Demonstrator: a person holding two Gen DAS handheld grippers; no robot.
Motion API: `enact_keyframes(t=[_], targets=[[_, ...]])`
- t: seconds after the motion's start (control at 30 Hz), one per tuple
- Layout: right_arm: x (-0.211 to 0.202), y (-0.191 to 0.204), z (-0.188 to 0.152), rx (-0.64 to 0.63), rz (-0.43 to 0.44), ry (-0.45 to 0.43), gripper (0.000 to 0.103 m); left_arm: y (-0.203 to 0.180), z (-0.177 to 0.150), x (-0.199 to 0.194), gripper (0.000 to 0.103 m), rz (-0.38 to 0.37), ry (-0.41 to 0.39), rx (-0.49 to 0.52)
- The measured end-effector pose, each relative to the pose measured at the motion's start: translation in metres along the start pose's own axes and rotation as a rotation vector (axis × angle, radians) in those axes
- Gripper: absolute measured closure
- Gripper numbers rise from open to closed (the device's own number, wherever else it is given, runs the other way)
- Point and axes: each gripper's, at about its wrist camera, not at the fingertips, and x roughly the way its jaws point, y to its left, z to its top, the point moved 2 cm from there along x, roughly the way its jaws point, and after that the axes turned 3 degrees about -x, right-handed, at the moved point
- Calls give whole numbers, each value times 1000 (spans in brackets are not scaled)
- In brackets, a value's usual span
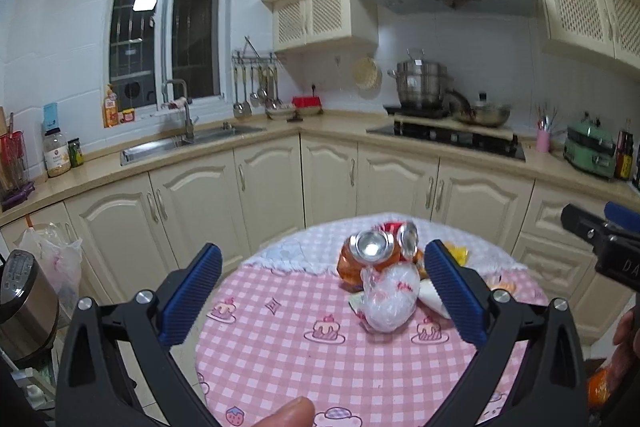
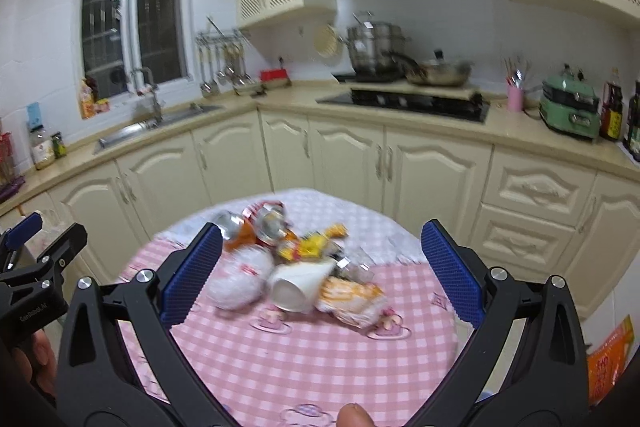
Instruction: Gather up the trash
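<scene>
Nearby, cans (image 1: 380, 245), cup (image 2: 298, 285) and wrappers (image 2: 352, 301) crowd the table (image 1: 280, 359).

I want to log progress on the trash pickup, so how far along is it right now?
Nothing looks collected yet. The pile sits together on the pink checked table: two cans, a clear crumpled bag, a white paper cup and snack wrappers. In hand: nothing; the left gripper and right gripper are both open and empty, facing the pile. Every piece remains.

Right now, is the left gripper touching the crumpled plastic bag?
Apart. The left wrist view shows the left gripper open, tablecloth visible between either finger and the plastic bag.
</scene>
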Motion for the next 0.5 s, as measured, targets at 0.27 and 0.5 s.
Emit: enact_keyframes(t=[0.27, 0.5], targets=[[65, -42, -48, 27, -60, 196, 5, -26, -44, 87, 4, -32, 190, 79], [99, -28, -70, -21, 3, 288, 5, -47, -73, 157, 4, -90, 322, 107]])
